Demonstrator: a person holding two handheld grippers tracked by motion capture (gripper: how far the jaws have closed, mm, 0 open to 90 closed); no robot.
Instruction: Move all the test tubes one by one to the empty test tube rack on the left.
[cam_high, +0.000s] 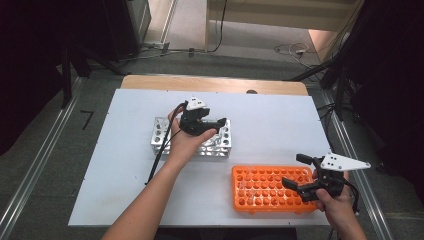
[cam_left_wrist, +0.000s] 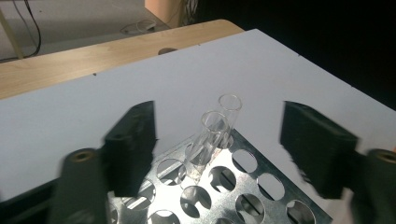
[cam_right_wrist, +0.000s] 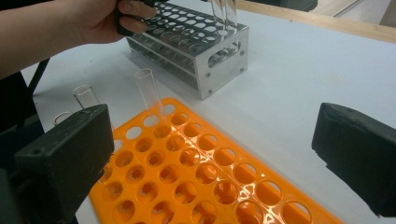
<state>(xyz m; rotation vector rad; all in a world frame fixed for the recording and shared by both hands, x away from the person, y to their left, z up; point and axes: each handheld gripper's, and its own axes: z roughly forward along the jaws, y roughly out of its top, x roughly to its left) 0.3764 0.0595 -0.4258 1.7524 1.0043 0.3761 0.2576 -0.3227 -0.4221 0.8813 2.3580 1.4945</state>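
Two clear glass test tubes (cam_left_wrist: 209, 140) (cam_left_wrist: 229, 112) stand in corner holes of a metal rack (cam_left_wrist: 261, 186). My left gripper (cam_left_wrist: 219, 126) hovers over them, open, its jaws wide on either side and touching neither tube. In the high view the left gripper (cam_high: 212, 125) sits above the metal rack (cam_high: 160, 132) at mid-table. My right gripper (cam_high: 296, 171) is open over the right end of an orange rack (cam_high: 265, 187). The right gripper view shows its jaws (cam_right_wrist: 212, 140) apart above the orange rack (cam_right_wrist: 196, 172), where three tubes (cam_right_wrist: 149, 93) stand at the far corner.
The racks rest on a white board (cam_high: 280, 125) over a wooden table (cam_high: 215, 82). The person's left hand (cam_right_wrist: 70, 23) is by the metal rack (cam_right_wrist: 205, 51). A cable (cam_high: 160, 155) trails from the left gripper toward the front. Dark stands flank the table.
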